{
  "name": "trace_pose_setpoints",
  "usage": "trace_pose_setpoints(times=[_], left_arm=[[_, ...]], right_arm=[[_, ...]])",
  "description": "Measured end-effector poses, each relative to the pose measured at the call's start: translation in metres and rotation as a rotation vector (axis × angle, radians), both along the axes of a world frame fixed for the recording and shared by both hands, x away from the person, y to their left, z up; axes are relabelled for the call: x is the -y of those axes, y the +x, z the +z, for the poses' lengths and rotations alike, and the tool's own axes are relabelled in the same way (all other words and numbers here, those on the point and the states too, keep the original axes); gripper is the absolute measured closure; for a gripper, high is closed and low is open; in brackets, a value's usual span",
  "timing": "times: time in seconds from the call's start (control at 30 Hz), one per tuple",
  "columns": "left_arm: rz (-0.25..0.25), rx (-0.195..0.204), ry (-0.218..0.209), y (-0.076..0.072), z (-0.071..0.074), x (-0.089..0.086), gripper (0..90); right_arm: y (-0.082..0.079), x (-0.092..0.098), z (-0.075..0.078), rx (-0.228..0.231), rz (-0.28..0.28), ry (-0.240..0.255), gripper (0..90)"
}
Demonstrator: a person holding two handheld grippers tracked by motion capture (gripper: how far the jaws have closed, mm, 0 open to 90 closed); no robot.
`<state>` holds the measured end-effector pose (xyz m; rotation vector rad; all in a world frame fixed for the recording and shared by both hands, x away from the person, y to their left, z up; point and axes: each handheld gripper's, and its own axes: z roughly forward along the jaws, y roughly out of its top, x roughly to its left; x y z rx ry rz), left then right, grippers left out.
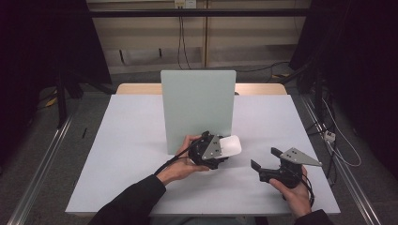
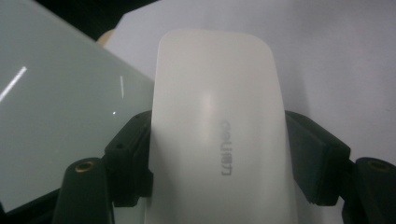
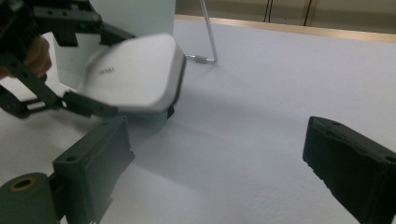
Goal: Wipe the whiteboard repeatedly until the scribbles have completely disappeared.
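Observation:
A white rounded eraser-like block with a dark underside and a small grey logo is gripped by its sides, held just above the table in front of the upright board. My left gripper is shut on it. In the left gripper view the block runs up the middle, with a black pad pressing on each side. My right gripper stands open to the right, low over the table, nothing between its jaws. In the right gripper view the block hangs at upper left, beyond my right gripper.
A pale green-white board stands upright mid-table on a wire stand. The table top is a white sheet. Dark floor, rails and cables surround the table.

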<state>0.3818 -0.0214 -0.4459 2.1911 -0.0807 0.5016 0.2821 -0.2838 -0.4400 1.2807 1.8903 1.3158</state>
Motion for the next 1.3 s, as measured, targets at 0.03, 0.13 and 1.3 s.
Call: trace_pose_setpoints(times=[0.03,0.13,1.3], left_arm=[[-0.007,-0.003,0.017,-0.002,-0.004,0.003,30.3],[-0.016,0.003,0.04,-0.005,-0.009,0.007,30.3],[0.175,0.021,-0.118,0.01,0.019,-0.115,30.3]], right_arm=[[0.0,0.0,0.0,0.0,0.001,0.0,7.6],[0.0,0.001,0.0,0.0,0.002,0.002,7.6],[0.0,-0.002,0.0,-0.003,0.006,-0.004,7.6]])
